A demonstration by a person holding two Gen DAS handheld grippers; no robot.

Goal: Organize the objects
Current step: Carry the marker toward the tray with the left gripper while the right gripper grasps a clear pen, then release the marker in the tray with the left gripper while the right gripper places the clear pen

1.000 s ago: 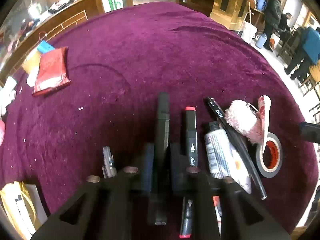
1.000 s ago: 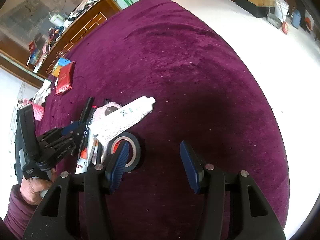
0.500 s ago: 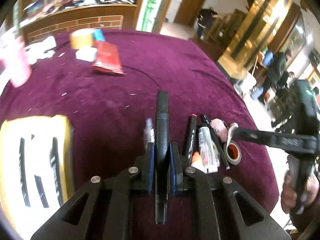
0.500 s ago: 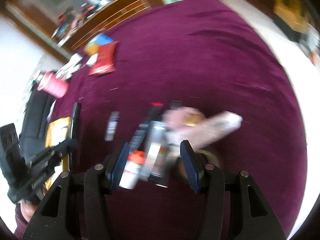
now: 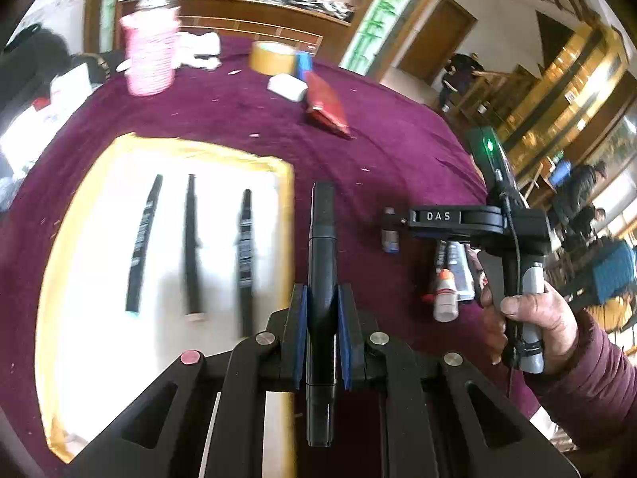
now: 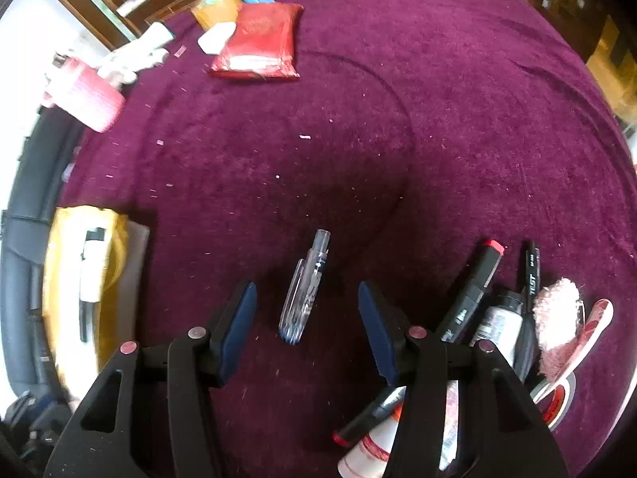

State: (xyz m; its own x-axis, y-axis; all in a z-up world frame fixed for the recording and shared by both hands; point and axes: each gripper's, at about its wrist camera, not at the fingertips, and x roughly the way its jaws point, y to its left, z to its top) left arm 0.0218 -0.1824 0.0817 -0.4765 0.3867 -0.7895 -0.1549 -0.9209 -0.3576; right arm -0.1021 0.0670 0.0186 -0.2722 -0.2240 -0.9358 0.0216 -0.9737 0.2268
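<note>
My left gripper (image 5: 321,306) is shut on a black marker (image 5: 322,239) that points away from me, just right of a yellow-rimmed white tray (image 5: 284,183). Three black pens (image 5: 191,239) lie side by side in that tray. My right gripper (image 6: 305,310) is open, its fingers on either side of a clear pen (image 6: 304,286) lying on the purple cloth; the pads are apart from it. A pile of markers, a glue bottle and tape (image 6: 493,310) lies to its right. In the left wrist view a hand holds the right gripper (image 5: 388,219) above that pile.
At the table's far side lie a red packet (image 6: 258,40), a white block (image 6: 215,40), a tan tape roll (image 5: 272,57) and a pink-wrapped cup (image 5: 150,55). The yellow tray (image 6: 115,235) sits left of my right gripper. People stand in the background at the right.
My left gripper has carried the black marker left, from the pile to beside the yellow tray. My right gripper has swung left from the tape roll to straddle the clear pen.
</note>
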